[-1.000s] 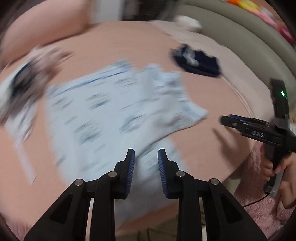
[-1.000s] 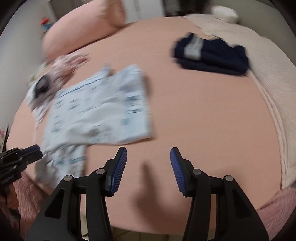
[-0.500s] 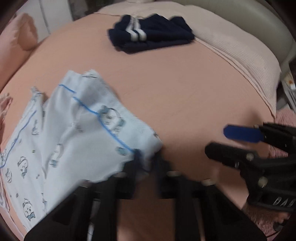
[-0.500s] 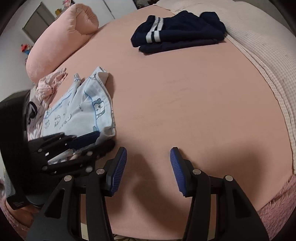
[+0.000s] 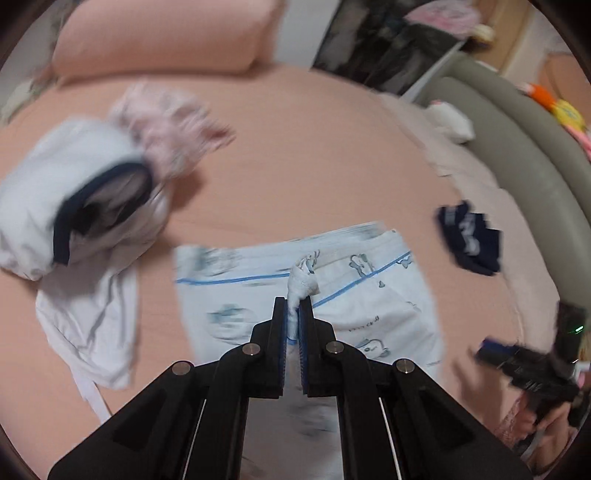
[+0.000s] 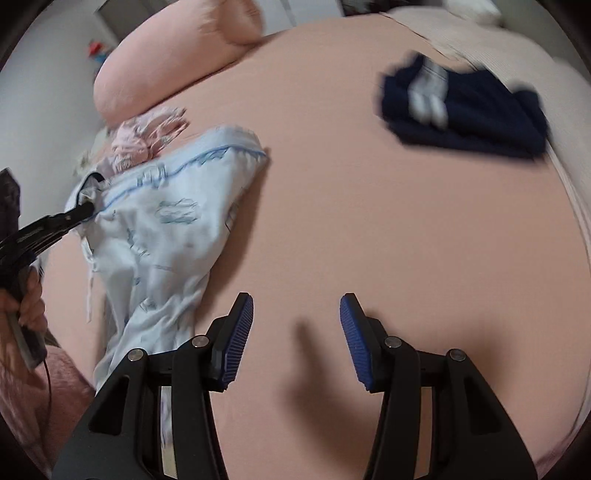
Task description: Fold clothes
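Observation:
A light blue printed garment [image 5: 354,295] with darker blue piping lies on the pink bed sheet [image 5: 295,147]. My left gripper [image 5: 292,306] is shut on a bunched corner of it, and the cloth pokes up between the pads. In the right wrist view the same garment [image 6: 166,229] stretches from the left gripper [image 6: 85,212] down toward the bed's near edge. My right gripper [image 6: 295,314] stands open over bare sheet, just right of the garment, with nothing between its fingers. It also shows at the lower right of the left wrist view [image 5: 495,350], blurred.
A folded navy garment [image 6: 461,114] with white stripes lies at the far right of the bed. A white garment with a dark collar [image 5: 74,206] and a pink one [image 5: 166,125] are heaped at the left. A pink pillow [image 5: 159,33] is behind, a grey headboard [image 5: 517,147] at the right.
My left gripper has shut on a corner of the light blue garment and pulled it back across the bed to the left. The right gripper stays open.

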